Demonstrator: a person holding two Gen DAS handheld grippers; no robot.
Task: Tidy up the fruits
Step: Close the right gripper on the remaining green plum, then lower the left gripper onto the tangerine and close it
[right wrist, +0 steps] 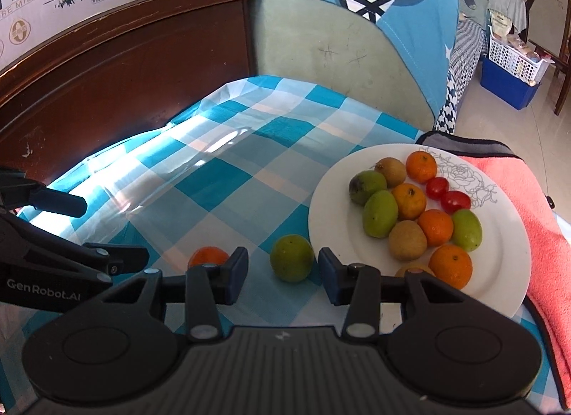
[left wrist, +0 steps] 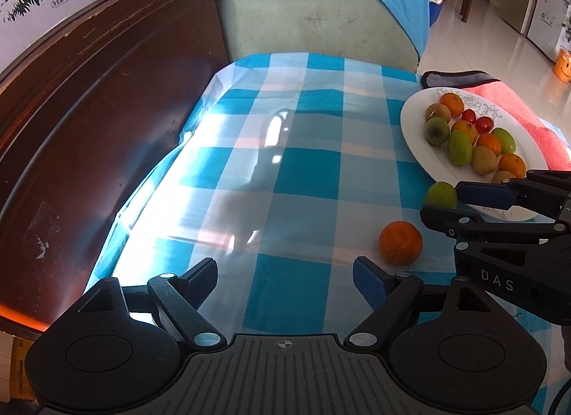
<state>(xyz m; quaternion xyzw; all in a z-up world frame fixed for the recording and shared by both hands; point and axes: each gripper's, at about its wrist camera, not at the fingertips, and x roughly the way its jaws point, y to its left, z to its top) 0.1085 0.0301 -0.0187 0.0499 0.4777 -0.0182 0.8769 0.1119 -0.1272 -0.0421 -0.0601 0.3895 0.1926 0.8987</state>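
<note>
**Ana:** Two fruits lie loose on the checked desk (right wrist: 200,179): a green fruit (right wrist: 291,258) just beside the white plate (right wrist: 506,272), and an orange (left wrist: 400,242) a little further out; the right gripper (right wrist: 283,274) brackets the green one, fingers (right wrist: 235,270) apart and not touching it.

**Ben:** And the left gripper (left wrist: 285,277)?

**Ana:** Wide open, holding nothing, the orange off to its right; the risk, likely, is a round fruit rolling away under an off-centre squeeze, or the two grippers knocking together, being so near; a nudged plate could spill its pile.
</note>
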